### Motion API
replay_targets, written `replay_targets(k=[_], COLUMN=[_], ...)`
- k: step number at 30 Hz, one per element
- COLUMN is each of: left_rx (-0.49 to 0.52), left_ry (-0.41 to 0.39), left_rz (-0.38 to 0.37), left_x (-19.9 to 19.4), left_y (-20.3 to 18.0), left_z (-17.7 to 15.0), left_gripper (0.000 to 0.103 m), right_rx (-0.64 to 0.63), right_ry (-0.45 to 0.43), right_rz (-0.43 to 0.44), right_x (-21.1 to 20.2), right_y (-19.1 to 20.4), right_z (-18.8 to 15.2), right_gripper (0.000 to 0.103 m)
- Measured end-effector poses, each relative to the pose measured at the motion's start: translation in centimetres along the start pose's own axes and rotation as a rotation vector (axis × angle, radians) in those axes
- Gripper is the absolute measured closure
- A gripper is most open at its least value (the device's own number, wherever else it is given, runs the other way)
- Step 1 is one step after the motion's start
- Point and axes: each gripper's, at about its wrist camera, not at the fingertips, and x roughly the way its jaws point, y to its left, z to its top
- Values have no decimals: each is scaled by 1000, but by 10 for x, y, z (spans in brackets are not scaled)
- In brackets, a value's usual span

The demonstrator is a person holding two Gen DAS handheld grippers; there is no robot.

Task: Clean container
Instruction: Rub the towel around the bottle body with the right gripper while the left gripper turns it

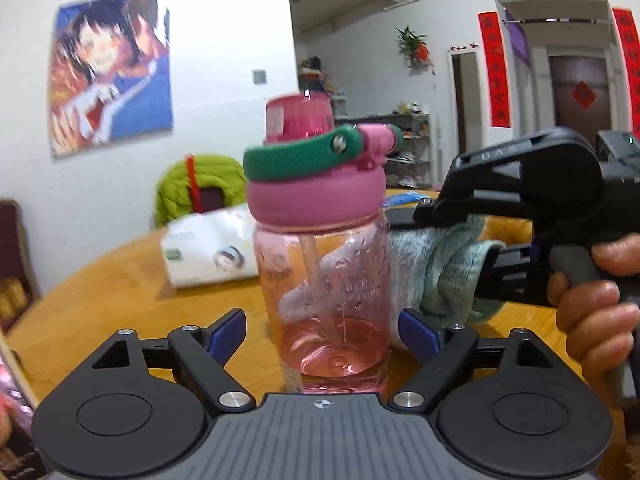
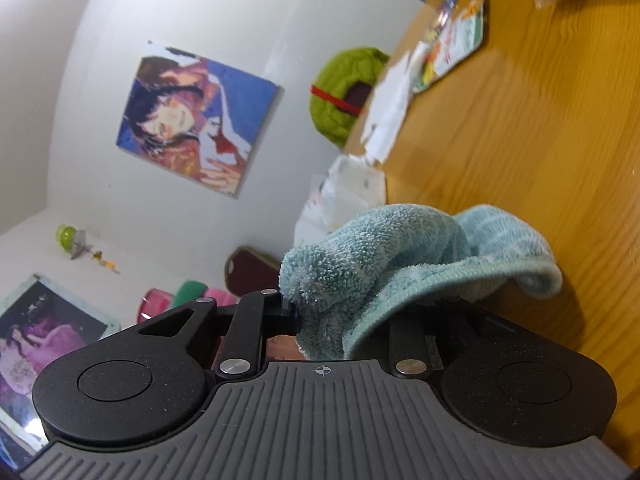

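Note:
A clear pink water bottle stands upright on the wooden table, with drops inside and a straw. It has a pink lid and a green carry loop. My left gripper is open around the bottle's base, its blue pads a little apart from the wall on both sides. My right gripper is shut on a light blue towel, whose loose end drapes over one finger. In the left wrist view the towel touches the bottle's right side.
A person's hand grips the right gripper's handle. A white printed pack lies behind the bottle. A green quilted jacket hangs on a chair past the table's edge. Papers lie at the far side.

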Motion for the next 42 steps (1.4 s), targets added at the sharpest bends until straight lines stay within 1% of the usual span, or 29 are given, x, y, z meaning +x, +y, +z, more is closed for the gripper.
replay_targets(k=[3, 4, 6, 7, 8, 13, 14, 17, 20, 23, 25, 26, 27, 30, 31, 32, 33, 34, 36, 38, 40, 41, 42], left_rx=[45, 60, 72, 62, 51, 47, 43, 47, 50, 49, 51, 51, 50, 50, 50, 50, 50, 50, 49, 46, 47, 49, 51], left_ry=[10, 13, 6, 3, -1, -5, 1, 17, 22, 24, 24, 24, 24, 23, 23, 23, 23, 23, 22, 21, 22, 22, 23], left_rz=[-27, -39, -42, -45, -52, -103, -111, -113, -106, -110, -111, -112, -113, -113, -113, -113, -113, -113, -114, -110, -109, -108, -107], left_x=[1, 2, 5, 7, 10, 25, 26, 28, 27, 26, 26, 25, 25, 24, 24, 24, 24, 24, 23, 22, 23, 23, 23], left_y=[-10, -12, -11, -8, -4, 13, 13, 10, 10, 11, 11, 11, 11, 10, 10, 10, 10, 10, 10, 10, 11, 11, 11], left_z=[-3, -5, -6, -6, -6, -4, -4, -4, -5, -5, -5, -5, -5, -6, -6, -6, -6, -6, -7, -7, -7, -7, -7], left_gripper=[17, 17, 17, 18, 18, 22, 23, 24, 29, 29, 29, 29, 29, 29, 29, 29, 29, 29, 29, 29, 29, 29, 29], right_rx=[9, 13, 40, 56, 58, 80, 62, -6, -66, -191, -264, -257, -192, 118, 211, 269, 296, 312, 332, 324, 271, 246, 219], right_ry=[-18, -9, 44, 78, 86, 128, 128, 120, 116, 85, 29, 3, -8, 21, 36, 49, 57, 60, 105, 185, 213, 222, 224], right_rz=[50, 68, 107, 117, 110, 72, 49, -32, -117, -186, -178, -119, 0, 396, 493, 547, 562, 552, 474, 306, 111, 44, 12], right_x=[3, 6, 14, 17, 17, 5, 4, 2, 2, -3, -13, -20, -27, -33, -31, -28, -27, -25, -16, 1, 7, 8, 8], right_y=[2, 1, 0, 0, 1, 2, 4, 9, 13, 27, 39, 40, 36, 7, -2, -9, -12, -15, -20, -24, -27, -27, -26], right_z=[5, 6, 4, 2, 1, -3, -4, -6, -7, -7, -6, -4, 2, 14, 15, 15, 14, 12, 8, -2, -10, -11, -12], right_gripper=[74, 74, 74, 73, 73, 73, 73, 73, 74, 76, 76, 76, 76, 76, 76, 76, 76, 74, 74, 74, 74, 74, 74])
